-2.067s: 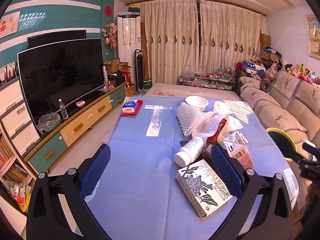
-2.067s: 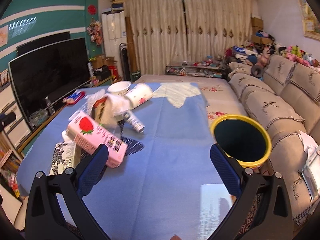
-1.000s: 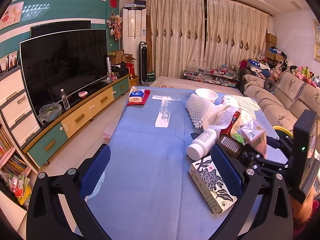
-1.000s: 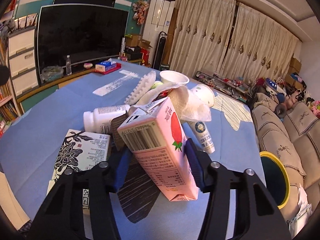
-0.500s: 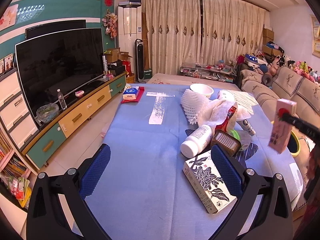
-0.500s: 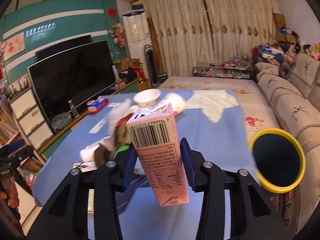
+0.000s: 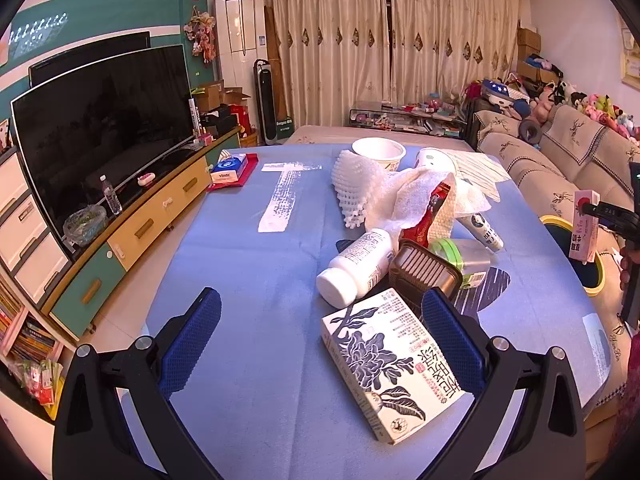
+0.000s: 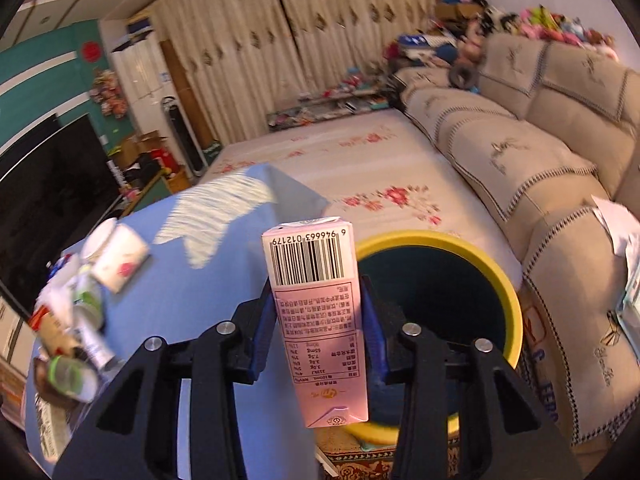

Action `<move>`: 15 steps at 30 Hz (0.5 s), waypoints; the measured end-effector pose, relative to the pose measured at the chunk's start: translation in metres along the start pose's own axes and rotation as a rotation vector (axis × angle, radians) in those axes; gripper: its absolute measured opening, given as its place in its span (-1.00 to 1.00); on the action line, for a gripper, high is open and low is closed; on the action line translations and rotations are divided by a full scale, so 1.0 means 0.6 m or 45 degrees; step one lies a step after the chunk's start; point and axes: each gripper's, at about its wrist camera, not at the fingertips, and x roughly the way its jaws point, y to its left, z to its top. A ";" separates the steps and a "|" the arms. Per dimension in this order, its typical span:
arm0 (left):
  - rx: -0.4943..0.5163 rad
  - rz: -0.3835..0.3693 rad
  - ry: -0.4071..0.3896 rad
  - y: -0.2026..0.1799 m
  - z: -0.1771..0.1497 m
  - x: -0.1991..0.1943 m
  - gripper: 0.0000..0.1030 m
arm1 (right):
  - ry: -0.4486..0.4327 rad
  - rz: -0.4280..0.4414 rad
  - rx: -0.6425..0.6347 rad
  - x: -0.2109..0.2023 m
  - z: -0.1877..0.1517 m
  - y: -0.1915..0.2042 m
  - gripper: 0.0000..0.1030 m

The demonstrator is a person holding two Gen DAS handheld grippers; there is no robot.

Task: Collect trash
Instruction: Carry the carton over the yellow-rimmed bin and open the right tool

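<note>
Pink milk carton (image 8: 318,320) clamped in the right gripper (image 8: 318,316) just above the yellow-rimmed bin (image 8: 502,280)
Both blue pads press the carton's sides; it stands nearly upright, barcode end up, its lower end over the near rim of the dark bin, which sits beside the sofa (image 8: 540,152) at the edge of the blue table (image 8: 224,264). From the left wrist view the same carton (image 7: 585,226) shows at the far right, over the bin (image 7: 596,276). The left gripper (image 7: 320,344) hangs over the table with its jaws wide apart and nothing between them; just ahead lies a floral box (image 7: 390,362), its right part in front of the right pad, then a white bottle (image 7: 356,266), a brown tray (image 7: 424,270), crumpled white paper (image 7: 416,196) and a paper bowl (image 7: 378,152)
</note>
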 end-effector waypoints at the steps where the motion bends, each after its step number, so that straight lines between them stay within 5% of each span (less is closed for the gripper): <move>1: 0.004 0.005 0.004 -0.005 0.001 0.004 0.93 | 0.029 -0.031 0.014 0.025 0.004 -0.017 -0.26; 11: 0.027 0.026 0.068 -0.044 0.001 0.044 0.93 | 0.242 -0.151 0.083 0.168 -0.015 -0.071 -0.21; 15: 0.034 0.029 0.085 -0.051 -0.001 0.055 0.93 | 0.229 -0.184 0.065 0.168 -0.024 -0.068 0.01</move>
